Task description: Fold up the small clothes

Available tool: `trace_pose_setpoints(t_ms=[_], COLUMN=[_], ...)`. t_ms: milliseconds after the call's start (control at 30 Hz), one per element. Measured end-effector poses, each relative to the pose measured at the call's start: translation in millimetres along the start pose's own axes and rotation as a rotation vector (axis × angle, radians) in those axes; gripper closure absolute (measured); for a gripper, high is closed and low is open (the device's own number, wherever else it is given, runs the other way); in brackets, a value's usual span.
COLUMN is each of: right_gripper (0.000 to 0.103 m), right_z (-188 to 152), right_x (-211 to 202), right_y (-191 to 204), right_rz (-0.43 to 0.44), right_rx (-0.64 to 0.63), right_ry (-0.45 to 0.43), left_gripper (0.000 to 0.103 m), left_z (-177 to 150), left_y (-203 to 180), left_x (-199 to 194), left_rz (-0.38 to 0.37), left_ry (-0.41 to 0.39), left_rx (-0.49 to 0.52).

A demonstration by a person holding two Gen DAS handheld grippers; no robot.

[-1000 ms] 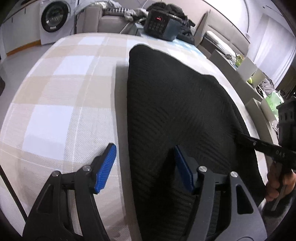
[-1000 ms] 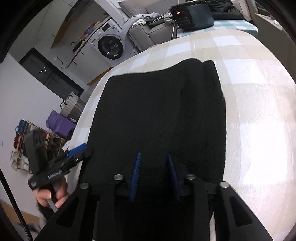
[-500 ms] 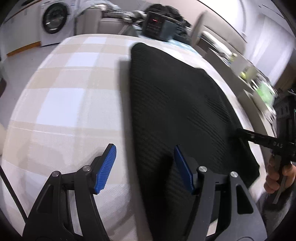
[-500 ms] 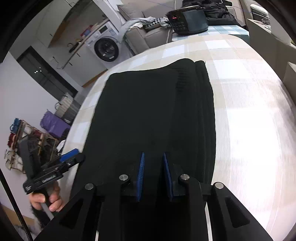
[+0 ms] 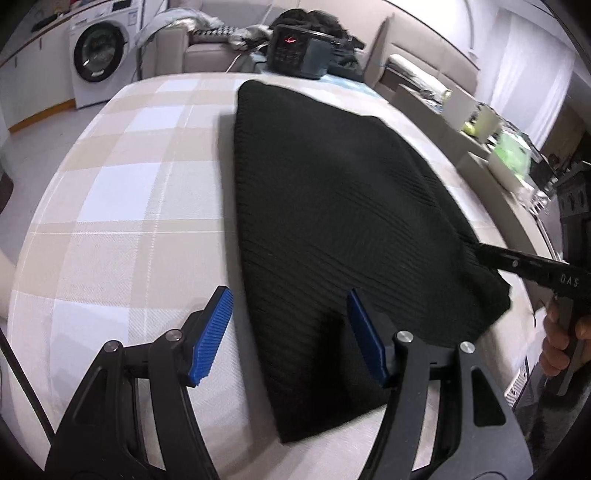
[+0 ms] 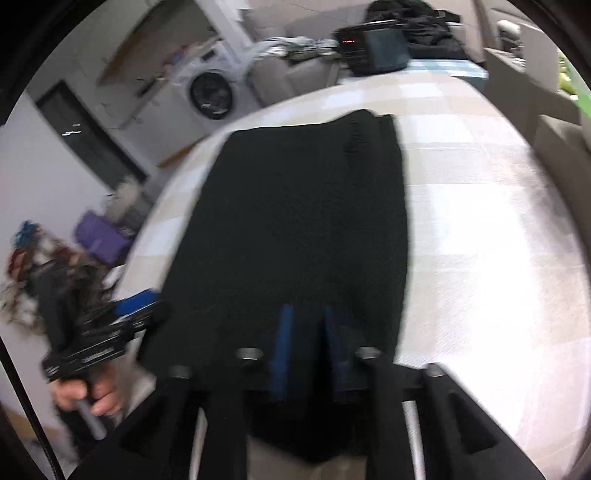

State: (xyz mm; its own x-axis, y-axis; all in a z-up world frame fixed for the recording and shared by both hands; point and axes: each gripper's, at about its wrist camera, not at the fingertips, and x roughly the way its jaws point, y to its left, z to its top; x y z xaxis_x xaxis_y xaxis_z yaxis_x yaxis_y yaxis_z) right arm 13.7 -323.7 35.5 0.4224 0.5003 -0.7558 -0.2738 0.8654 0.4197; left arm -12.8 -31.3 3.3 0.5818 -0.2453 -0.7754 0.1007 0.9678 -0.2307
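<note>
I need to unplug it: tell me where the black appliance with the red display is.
In the left wrist view the black appliance stands at the table's far end, just beyond the black knit garment, in front of a dark clothes pile.

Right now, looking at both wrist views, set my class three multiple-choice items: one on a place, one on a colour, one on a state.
1. Where does the black garment lie?
A. on the checked tabletop
B. in the washing machine
C. on the floor

2. What colour are the gripper pads?
A. red
B. blue
C. white

3. How does the left gripper stand?
A. shut on the garment
B. open, its pads apart over the garment's near edge
C. out of view

Answers:
1 A, the garment is spread flat on the beige and white checks.
2 B, the ribbed pads on both grippers are blue.
3 B, a wide gap shows between its pads.
</note>
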Motion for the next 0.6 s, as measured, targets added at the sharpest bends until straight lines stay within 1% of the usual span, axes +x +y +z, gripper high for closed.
trace_pose_setpoints(t_ms=[67, 100, 167, 233, 267, 300, 367, 400, 433, 500, 533, 567, 600], right_gripper=[0.063, 0.063, 0.064, 0.076, 0.091, 0.095, 0.096, 0.096, 0.096, 0.096, 0.096, 0.091, 0.09], right_z=[-9, -14, -15, -16, -15, -15, -14, -15, -17, -21, -22, -10, -7], right_x=[-2, 0, 6, 9, 8, 2, -2, -2, -1, 10, 13, 16, 10], right_y=[5, 7, 4, 6, 8, 13, 21, 20, 19, 9, 1, -3, -7], right_rz=[0.03, 0.031, 0.008, -0.005, -0.007, -0.001, 0.007, -0.002, -0.011, -0.059, -0.038, -0.013, 0.022], right_rx=[-0.019, -0.031, -0.04, -0.047, -0.054, -0.073, -0.103, -0.108, -0.108, -0.092, -0.058, -0.033, -0.005], right_ry=[0.006, 0.016, 0.026, 0.017, 0.01, -0.015, -0.047, -0.048, -0.045, -0.01, -0.003, -0.012, -0.024], left_gripper=[0.041, 0.039, 0.037, 0.036, 0.036, 0.036, 0.036, 0.035, 0.035, 0.034, 0.034, 0.035, 0.035], left_z=[-7, -11, -17, -23, -24, -26, -29, -30, -32, -32, -31, -31, -30], left_y=[-12, -17, -24, -28, -28, -28, -25, -24, -24, -24, -25, -25, -26], left_x=[-3, -2, 0, 0, -2, -4, -9, -10, -11, -10, -11, -14, -18], left_rz=[-0.013, -0.003, 0.018, 0.04, 0.044, 0.043, 0.032, 0.025, 0.023, 0.034, 0.039, 0.042, 0.041], left_ry=[0.005, 0.007, 0.011, 0.007, 0.008, 0.011, 0.01, 0.009, 0.01, 0.015, 0.015, 0.013, 0.005], left_rx=[0.041, 0.062, 0.094, 0.105, 0.103, 0.098, 0.08, 0.072, 0.072, 0.075, 0.077, 0.08, 0.083])
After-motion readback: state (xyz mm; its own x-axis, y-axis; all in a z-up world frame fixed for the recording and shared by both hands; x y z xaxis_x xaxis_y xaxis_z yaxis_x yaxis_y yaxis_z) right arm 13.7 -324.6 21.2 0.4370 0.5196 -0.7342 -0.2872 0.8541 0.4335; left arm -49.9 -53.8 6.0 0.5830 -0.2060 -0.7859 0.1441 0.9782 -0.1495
